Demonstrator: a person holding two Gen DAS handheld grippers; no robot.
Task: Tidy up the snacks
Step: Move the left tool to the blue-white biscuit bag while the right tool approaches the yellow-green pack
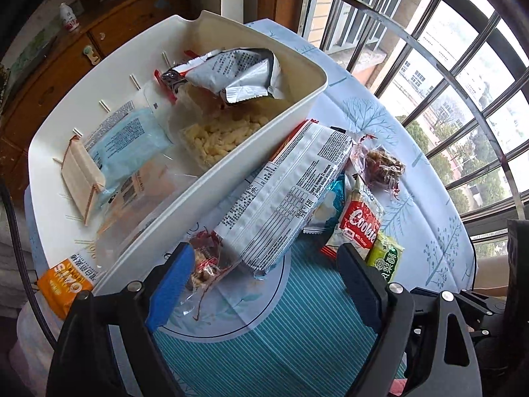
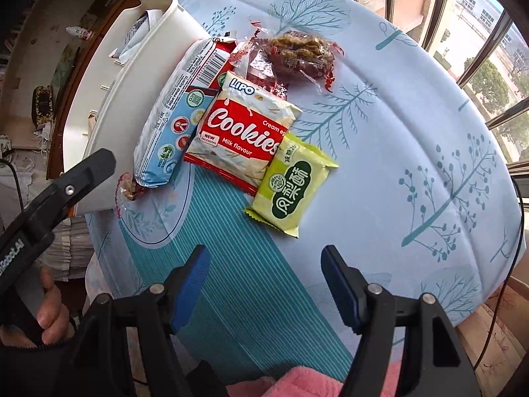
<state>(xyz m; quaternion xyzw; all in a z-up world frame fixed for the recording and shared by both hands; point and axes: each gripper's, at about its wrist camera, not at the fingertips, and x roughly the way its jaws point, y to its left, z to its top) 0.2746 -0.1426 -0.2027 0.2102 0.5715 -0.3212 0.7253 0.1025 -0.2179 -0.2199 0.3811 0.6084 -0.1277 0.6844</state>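
Sorting snacks: the long biscuit pack [image 1: 284, 195] lies on the worktop [image 2: 413, 139], leaning against the white bin [image 1: 231, 162]. My left tongs [image 1: 264, 284] are spread just before it, empty. My right tongs [image 2: 264, 284] are spread too, near the green pastry [image 2: 291, 185]. Next, I think, I must close on the pack.

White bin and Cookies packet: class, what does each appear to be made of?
White bin: probably moulded plastic, going by its smooth, slightly glossy walls and rounded rim.
Cookies packet: likely printed plastic film, glossy and crinkled, with a crimped end seam.
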